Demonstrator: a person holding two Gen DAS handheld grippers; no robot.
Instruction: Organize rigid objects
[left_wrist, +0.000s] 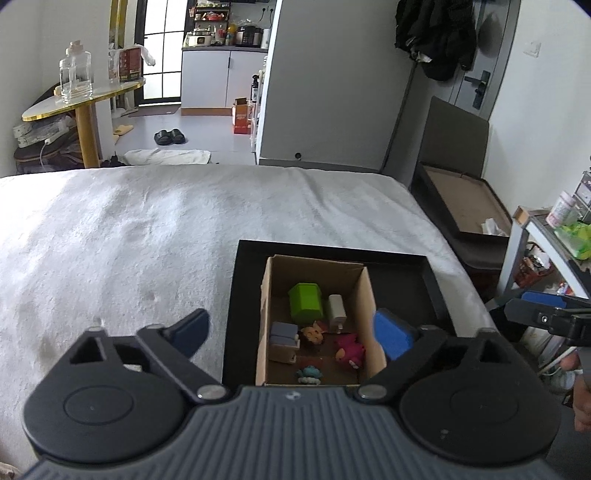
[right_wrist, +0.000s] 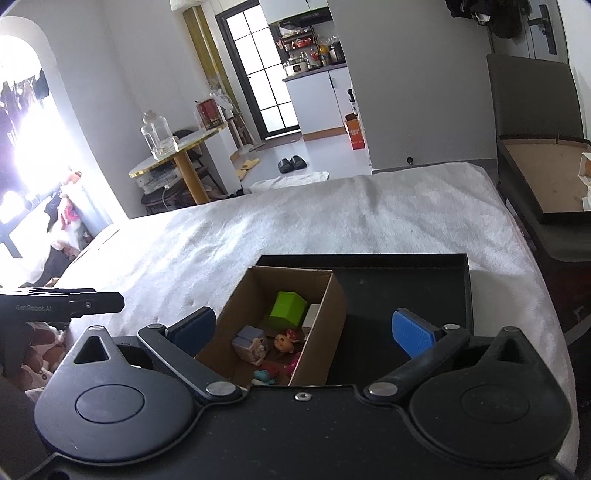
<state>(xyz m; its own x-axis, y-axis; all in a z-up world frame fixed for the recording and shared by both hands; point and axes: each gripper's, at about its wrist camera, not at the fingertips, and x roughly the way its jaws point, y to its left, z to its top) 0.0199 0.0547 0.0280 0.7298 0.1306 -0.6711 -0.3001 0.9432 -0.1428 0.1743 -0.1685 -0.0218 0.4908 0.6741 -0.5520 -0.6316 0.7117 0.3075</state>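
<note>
White bed, bearing black tray; inside, cardboard box of small toys: probably light, stiff, best pinched across flat sides. Left hand-held gripper and right hand-held gripper both wide, empty.

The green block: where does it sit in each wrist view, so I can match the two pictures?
Left wrist view: the green block lies at the far end inside the cardboard box, lower centre of the picture.
Right wrist view: the green block is again at the box's far end, just left of centre.
Shared landmark: the black tray that holds the box.
</note>
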